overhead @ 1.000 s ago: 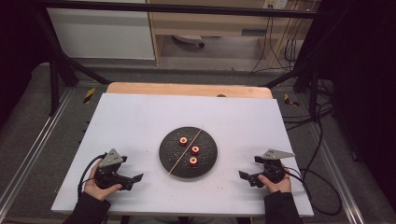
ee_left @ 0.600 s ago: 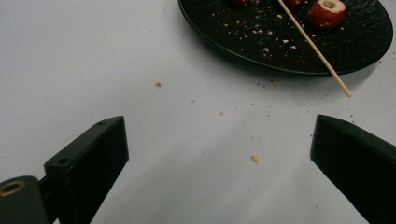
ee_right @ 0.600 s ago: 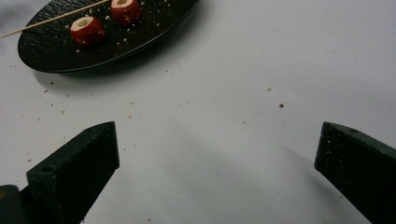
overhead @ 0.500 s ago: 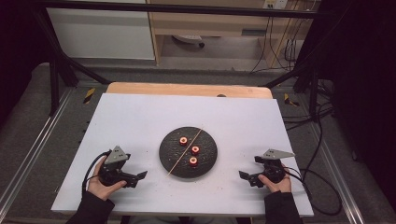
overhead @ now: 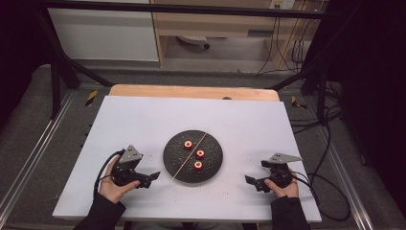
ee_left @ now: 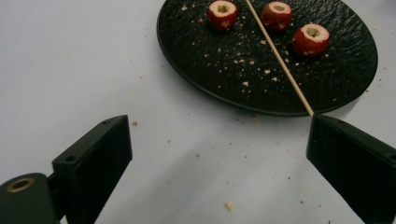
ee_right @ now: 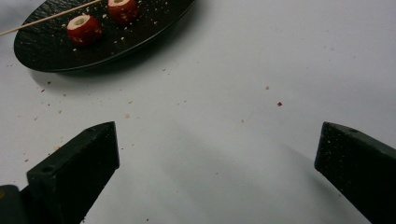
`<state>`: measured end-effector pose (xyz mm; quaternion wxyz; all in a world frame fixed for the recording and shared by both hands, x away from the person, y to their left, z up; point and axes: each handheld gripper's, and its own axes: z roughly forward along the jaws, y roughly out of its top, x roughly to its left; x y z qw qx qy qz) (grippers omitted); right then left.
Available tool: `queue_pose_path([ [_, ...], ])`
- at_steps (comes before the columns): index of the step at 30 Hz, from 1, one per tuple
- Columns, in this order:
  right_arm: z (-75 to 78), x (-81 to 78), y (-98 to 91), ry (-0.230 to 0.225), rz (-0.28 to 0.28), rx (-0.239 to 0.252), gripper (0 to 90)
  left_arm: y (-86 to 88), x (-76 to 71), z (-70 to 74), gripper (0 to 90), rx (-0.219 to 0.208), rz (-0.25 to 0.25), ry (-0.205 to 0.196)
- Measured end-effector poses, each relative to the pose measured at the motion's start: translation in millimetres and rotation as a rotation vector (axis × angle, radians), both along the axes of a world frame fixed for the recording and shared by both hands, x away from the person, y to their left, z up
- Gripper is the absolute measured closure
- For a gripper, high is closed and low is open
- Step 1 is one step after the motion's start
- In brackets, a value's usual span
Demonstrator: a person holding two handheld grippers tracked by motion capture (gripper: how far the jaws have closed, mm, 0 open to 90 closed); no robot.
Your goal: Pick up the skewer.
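I see a thin wooden skewer (ee_left: 279,58) lying across the black plate (ee_left: 224,74), its near tip just ahead of my left tongs (ee_left: 219,158). Both tongs gape wide, released, holding nothing; right tongs (ee_right: 219,163) hover over bare counter (ee_right: 261,70).

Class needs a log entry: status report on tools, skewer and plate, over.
Left tool open, empty, near the plate. Right tool open, empty, on the table. Skewer across the plate, three fruit pieces untouched. Nothing in the way.

Plate (ee_right: 107,44) and skewer (ee_right: 46,18) cut by right gripper view's top-left edge.
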<state>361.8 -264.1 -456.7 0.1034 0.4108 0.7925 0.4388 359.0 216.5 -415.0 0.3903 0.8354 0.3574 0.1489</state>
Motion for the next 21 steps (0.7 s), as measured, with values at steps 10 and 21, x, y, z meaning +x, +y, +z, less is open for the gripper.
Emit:
queue_pose_path([
  [10, -0.3, 0.1, 0.1, 0.003, -0.001, -0.004, 0.4, -30.8, 7.2, 9.0, 8.9, 0.029, -0.019, 0.005],
  [21, -0.5, 0.2, 0.2, 0.004, -0.001, -0.007, 0.4, -60.0, 19.7, 12.3, 13.6, 0.051, -0.012, 0.038],
])
